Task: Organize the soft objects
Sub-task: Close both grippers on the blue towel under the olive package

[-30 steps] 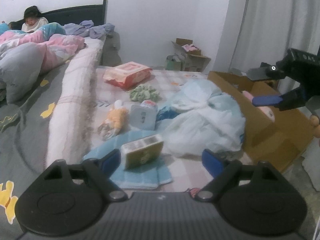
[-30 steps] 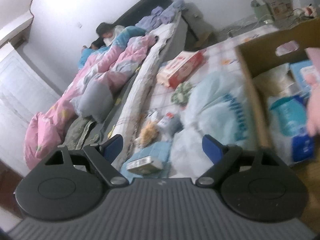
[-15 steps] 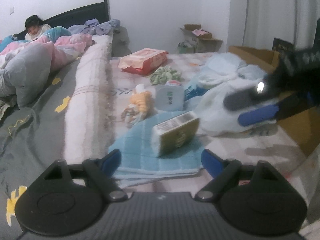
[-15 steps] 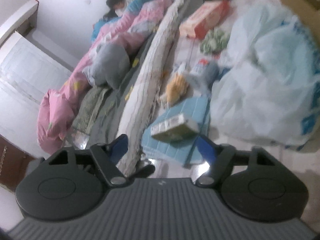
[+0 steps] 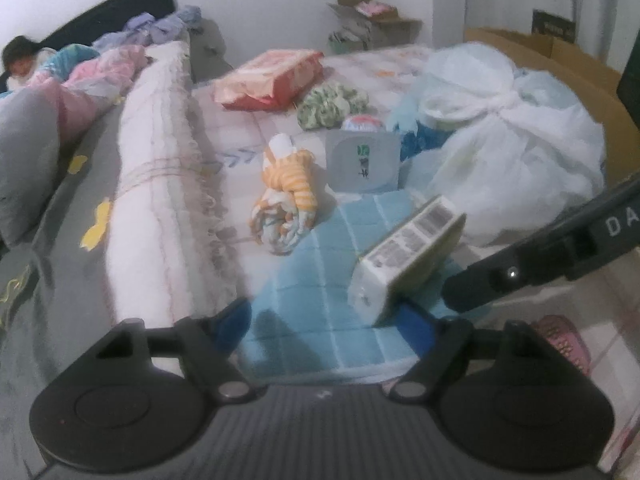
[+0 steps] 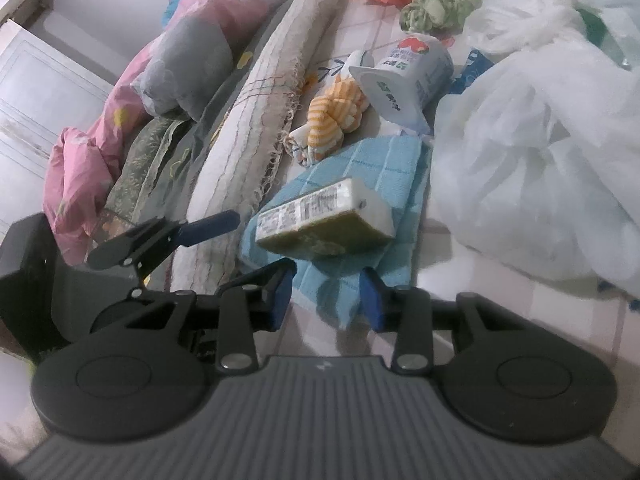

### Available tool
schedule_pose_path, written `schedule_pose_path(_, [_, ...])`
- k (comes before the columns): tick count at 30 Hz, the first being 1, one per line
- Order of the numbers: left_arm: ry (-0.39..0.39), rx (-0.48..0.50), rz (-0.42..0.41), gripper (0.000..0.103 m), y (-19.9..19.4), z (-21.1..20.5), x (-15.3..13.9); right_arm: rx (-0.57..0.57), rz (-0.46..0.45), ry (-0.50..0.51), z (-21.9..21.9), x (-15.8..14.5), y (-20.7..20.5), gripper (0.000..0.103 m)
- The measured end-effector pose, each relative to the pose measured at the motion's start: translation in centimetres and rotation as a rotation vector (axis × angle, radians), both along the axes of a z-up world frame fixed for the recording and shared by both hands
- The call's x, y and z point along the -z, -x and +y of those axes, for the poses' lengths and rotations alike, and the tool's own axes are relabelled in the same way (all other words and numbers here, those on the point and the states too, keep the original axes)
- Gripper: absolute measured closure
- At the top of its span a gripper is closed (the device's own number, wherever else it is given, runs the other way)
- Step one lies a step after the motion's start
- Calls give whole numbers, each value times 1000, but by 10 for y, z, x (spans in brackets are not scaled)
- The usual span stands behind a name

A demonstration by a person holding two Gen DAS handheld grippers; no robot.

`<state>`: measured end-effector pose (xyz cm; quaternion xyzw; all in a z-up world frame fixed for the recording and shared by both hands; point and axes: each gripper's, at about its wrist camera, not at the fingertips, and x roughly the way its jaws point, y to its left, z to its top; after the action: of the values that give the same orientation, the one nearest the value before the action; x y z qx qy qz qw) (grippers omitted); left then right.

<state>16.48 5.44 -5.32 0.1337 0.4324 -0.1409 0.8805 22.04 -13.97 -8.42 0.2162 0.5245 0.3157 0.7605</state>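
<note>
A light blue checked towel [image 5: 320,304] [image 6: 360,168] lies flat on the bed with a white and olive tissue pack [image 5: 404,264] [image 6: 324,224] on top of it. My left gripper [image 5: 326,320] hovers over the towel's near part, its jaws wide and closing slightly, the pack just beyond its right finger. My right gripper [image 6: 326,296] is at the towel's near edge, jaws closing with the edge between them; the pads do not visibly press the cloth. One finger [image 5: 500,280] of the right gripper shows in the left wrist view. A finger [image 6: 212,224] of the left gripper shows in the right wrist view.
Beyond the towel lie an orange striped rolled cloth [image 5: 288,200], a grey wipes pack [image 5: 362,160], a green knitted cloth [image 5: 332,104] and a red packet [image 5: 272,80]. A big white plastic bag [image 5: 512,152] and a cardboard box [image 5: 560,56] are right, a rolled blanket [image 5: 160,180] left. A person [image 5: 20,64] lies far left.
Both grippers have come down and closer to the blue towel. The right gripper swung from the cardboard box to the towel's edge and its jaws narrowed a lot.
</note>
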Motion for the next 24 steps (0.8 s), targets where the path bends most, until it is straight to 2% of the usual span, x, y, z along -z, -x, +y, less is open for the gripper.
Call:
schedule_pose_path(5, [19, 2, 117, 18, -18, 1, 10, 3, -5, 19, -1, 4, -6, 66])
schedule_pose_path(12, [59, -7, 178, 18, -25, -1, 12, 11, 35, 4, -6, 20, -13, 67])
schedule_pose_path(16, [101, -13, 214, 22, -22, -4, 10, 21, 34, -14, -10, 22, -12, 70])
schedule_pose_path(18, [153, -15, 238, 22, -19, -4, 9, 32, 47, -30, -14, 24, -13, 73])
schedule_pose_path(21, [284, -23, 286, 22, -14, 0, 7, 50, 77, -67, -21, 30, -13, 75])
schedule_pose_path(24, [356, -36, 290, 22, -8, 0, 8, 57, 89, -87, -24, 32, -11, 75])
